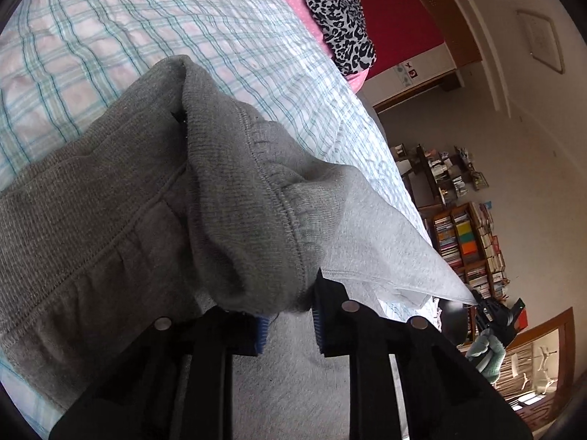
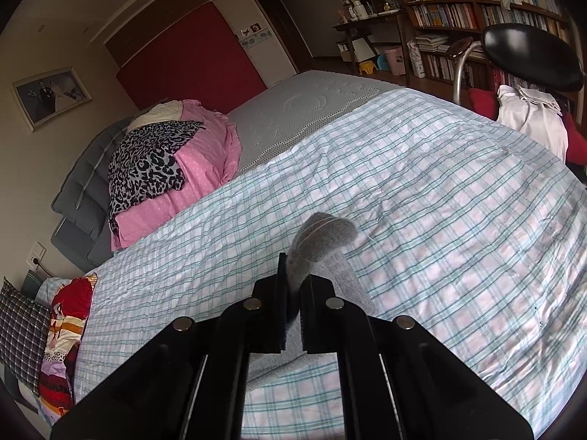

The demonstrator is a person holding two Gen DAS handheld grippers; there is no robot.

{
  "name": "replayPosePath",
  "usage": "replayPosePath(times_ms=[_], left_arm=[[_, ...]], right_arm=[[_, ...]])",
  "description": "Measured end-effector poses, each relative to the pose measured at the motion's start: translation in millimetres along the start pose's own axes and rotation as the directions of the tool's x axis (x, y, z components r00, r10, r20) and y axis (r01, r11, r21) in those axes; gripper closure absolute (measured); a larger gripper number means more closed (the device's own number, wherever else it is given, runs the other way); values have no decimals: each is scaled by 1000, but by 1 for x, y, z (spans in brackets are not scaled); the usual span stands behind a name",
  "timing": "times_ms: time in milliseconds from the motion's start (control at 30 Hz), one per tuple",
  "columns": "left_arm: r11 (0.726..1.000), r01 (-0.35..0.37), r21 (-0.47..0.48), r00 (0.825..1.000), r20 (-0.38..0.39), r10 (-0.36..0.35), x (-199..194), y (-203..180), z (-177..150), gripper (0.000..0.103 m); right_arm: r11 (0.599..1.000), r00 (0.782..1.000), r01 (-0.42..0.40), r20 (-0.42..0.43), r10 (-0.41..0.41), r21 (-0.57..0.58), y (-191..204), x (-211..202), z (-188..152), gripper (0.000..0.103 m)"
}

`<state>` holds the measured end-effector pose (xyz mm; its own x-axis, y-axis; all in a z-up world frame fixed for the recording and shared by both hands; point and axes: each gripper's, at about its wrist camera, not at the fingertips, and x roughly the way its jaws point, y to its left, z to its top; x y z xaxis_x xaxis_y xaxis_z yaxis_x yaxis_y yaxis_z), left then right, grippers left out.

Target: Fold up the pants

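On the plaid bedspread (image 2: 440, 190), both grippers pinch the grey pants (image 1: 110, 201), left gripper (image 1: 290, 315) and right gripper (image 2: 293, 308) clamped on fabric; next, probably carry the fold across.

A bed (image 2: 422, 190) with a checked blue-and-white cover fills the room. Behind it stands a dark red headboard panel (image 2: 190, 55) on a beige wall, where a framed photo (image 2: 49, 97) hangs. Wooden bookshelves (image 2: 477, 3) packed with books line the far side in daylight.
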<state>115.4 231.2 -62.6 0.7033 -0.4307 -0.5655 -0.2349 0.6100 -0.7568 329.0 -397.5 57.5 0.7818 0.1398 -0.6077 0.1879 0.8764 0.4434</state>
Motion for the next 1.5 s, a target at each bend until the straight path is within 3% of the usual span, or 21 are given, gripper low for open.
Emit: replayPosePath(times_ms=[267,433,667,967,1167,1300,1500], left_arm=[[993,93,75,987,128,-102,-67,-19,33,92],[989,109,99,985,121,-121,-92,-18,47,92],[987,87,135,992,81,-98,-103,-10,39,92],[977,23,211,999,28,-30,-125,13,11,92],[961,-9,277,1000,-9,12,-127,18,-10,92],[955,-16,295,1000,-15,22,-132,23,-18,91],[937,-95,335,995,-5,103,-128,33,-33,90]], right_arm=[[1000,1000,5,20,-6,27,-19,-13,-5,98],[1000,999,-12,50,11,26,-26,-41,-23,98],[999,993,-40,112,36,31,-38,-110,-68,98],[997,988,-50,152,40,62,-65,-192,-171,98],[985,994,-35,112,15,170,-96,-201,-232,98],[974,993,-34,115,8,225,-111,-203,-259,98],[973,994,20,99,-44,228,-118,-196,-287,98]])
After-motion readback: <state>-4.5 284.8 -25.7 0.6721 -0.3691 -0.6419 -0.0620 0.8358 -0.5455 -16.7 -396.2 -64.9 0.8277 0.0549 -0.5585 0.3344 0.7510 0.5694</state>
